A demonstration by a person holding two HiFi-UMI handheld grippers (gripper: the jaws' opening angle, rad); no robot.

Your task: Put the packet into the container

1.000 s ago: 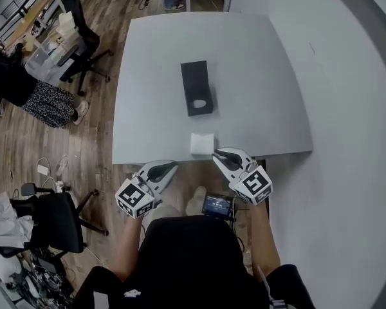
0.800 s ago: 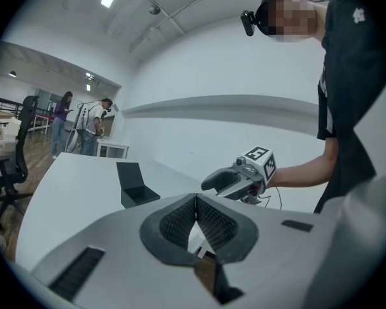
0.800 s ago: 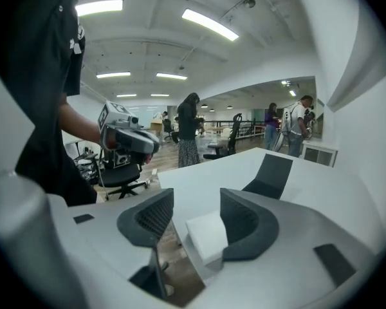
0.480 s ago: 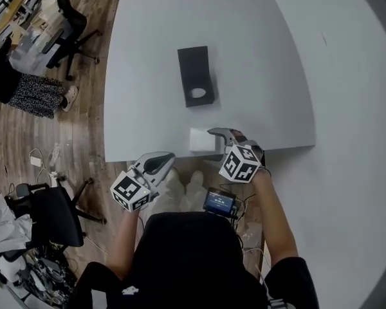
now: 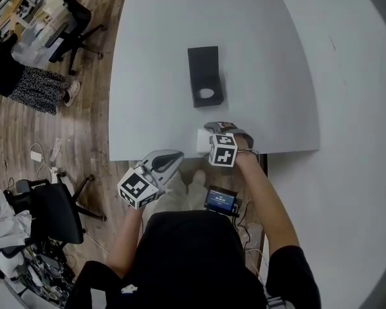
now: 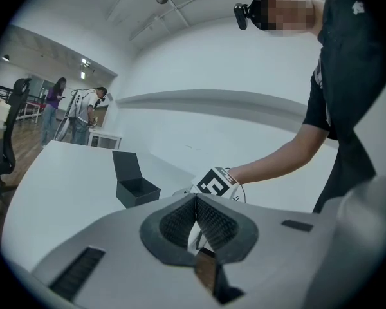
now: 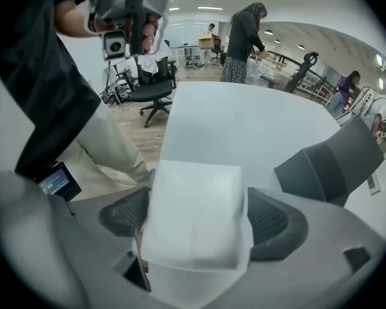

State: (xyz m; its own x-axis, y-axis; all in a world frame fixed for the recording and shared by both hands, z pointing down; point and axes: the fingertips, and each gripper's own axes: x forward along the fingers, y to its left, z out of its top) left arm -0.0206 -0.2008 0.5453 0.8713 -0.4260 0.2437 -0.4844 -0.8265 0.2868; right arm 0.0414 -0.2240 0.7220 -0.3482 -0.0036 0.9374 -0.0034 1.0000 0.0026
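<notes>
A white packet lies at the near edge of the white table. In the right gripper view the packet fills the gap between the two dark pads. My right gripper sits over it, jaws opening wide, one on each side of the packet without squeezing it. The black container stands open near the table's middle, lid up, a short way beyond the packet; it shows at the right as the container. My left gripper hangs below the table edge, pads together and empty.
Office chairs and a person stand on the wooden floor left of the table. A small screen device sits at my waist. In the left gripper view the container lies ahead, with my right gripper's marker cube closer.
My right gripper has moved from off the table edge forward onto the packet and opened its jaws around it. The left gripper has stayed about where it was.
</notes>
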